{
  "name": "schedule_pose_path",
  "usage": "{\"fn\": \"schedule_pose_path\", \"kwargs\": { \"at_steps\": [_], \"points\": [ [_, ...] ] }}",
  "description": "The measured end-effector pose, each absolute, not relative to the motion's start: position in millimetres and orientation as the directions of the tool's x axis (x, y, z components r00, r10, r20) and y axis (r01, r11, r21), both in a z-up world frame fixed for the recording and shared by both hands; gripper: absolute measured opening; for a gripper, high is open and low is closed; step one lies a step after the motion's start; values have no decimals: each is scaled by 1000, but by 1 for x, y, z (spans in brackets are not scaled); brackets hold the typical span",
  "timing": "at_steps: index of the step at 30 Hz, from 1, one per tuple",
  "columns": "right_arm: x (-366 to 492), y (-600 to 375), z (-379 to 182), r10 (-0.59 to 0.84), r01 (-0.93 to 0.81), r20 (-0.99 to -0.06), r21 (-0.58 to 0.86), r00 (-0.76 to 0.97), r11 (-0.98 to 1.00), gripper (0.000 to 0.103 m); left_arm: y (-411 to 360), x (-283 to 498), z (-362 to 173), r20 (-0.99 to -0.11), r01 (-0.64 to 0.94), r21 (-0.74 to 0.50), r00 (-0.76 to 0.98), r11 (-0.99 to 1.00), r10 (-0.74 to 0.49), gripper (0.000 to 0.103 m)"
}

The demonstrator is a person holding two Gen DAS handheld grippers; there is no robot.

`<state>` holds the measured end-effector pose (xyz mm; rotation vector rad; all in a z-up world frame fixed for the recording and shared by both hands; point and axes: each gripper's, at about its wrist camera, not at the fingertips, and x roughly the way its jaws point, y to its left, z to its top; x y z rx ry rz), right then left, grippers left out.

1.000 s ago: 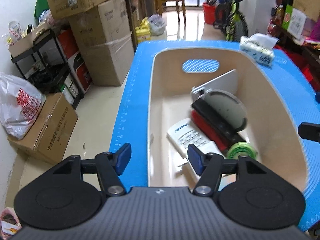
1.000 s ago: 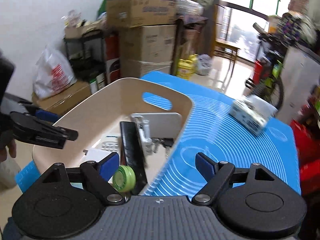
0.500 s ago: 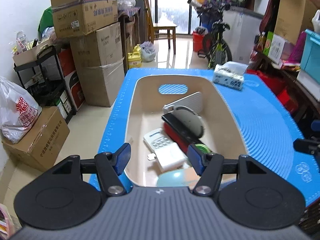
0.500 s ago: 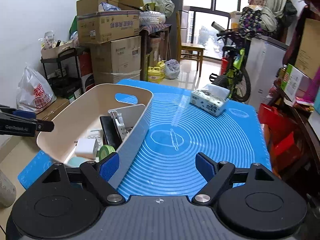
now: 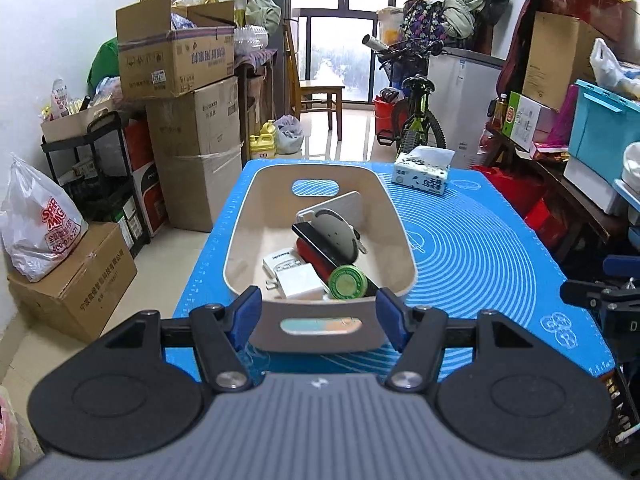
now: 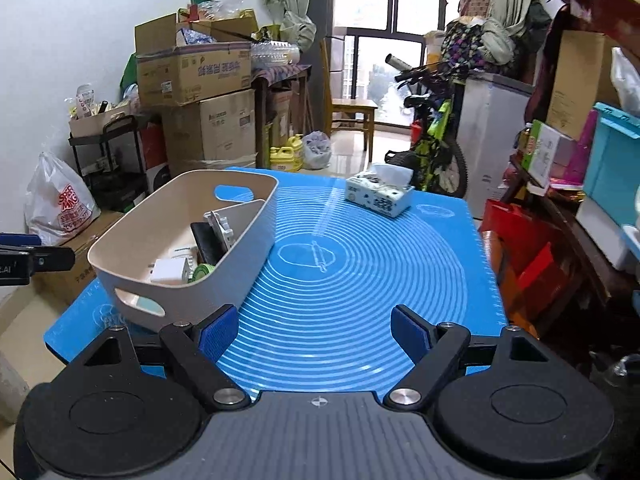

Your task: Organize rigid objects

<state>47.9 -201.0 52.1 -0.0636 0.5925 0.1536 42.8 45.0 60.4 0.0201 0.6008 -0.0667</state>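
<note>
Beige bin (image 5: pixel 400 236) holds charger (image 5: pixel 298 282), green tape (image 5: pixel 347 282); both jaws spread, empty.

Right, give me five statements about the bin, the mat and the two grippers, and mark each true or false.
1. The beige bin stands on the blue mat. True.
2. The green tape roll lies on the mat outside the bin. False: it lies inside the bin, near its front end.
3. The left gripper is open and holds nothing. True.
4. The right gripper is shut on the tissue pack. False: it is open, and the pack sits far across the mat.
5. The white charger lies in the bin. True.
</note>
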Motion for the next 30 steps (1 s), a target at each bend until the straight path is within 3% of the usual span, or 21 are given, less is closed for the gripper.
{"fn": "schedule_pose_path", "kwargs": {
  "at_steps": [30],
  "points": [
    [-37, -239, 40, 80, -105, -552, -13, 830, 994, 85, 12, -29, 38, -572, 148, -3, 811, 989, -123, 64]
  ]
}}
